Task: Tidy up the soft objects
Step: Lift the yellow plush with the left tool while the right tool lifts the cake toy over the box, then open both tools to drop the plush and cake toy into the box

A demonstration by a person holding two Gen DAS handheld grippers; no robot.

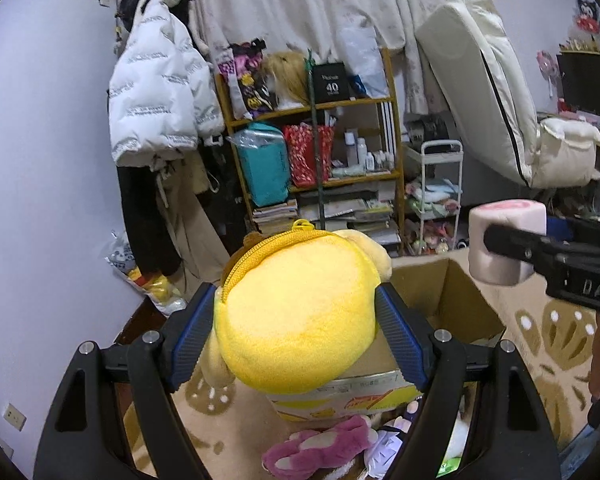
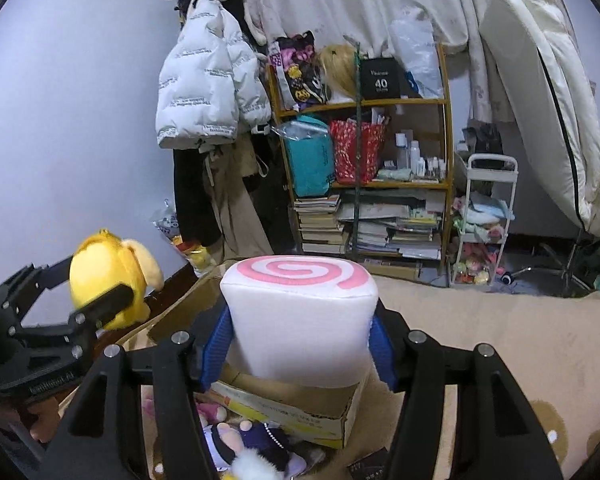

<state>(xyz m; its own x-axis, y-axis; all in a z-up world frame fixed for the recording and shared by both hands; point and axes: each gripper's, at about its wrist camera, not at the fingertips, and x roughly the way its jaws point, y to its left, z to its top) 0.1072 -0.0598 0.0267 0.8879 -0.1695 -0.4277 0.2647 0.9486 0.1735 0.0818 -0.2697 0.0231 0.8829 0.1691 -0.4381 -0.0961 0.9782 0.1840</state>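
While both grippers are raised above the cardboard box [image 1: 440,292], each one carries a soft toy. The left gripper [image 1: 296,328] has its blue-padded jaws pinching a yellow plush [image 1: 300,312] from both sides; the plush has a zipper along its upper edge and a pale floppy ear, and it hangs over the box's near edge. The right gripper [image 2: 300,344] has its jaws squeezing a white cushion [image 2: 300,320] with a pink swirl on its top face, held upright above the box. From the left wrist view, the right gripper appears at the right with the cushion above the box's far corner; from the right wrist view, the left gripper sits at the left with the yellow plush in its grip, well apart from the cushion. On the patterned rug [image 1: 548,340] just in front of the box lies a pink plush [image 1: 320,448], beside a dark-dressed doll [image 2: 252,440]. Behind, a wooden shelf [image 1: 312,140] holds bags, bottles and stacked books, a white puffer jacket [image 1: 160,104] hangs on the wall to its left, and a small white cart [image 1: 440,196] stands to its right.
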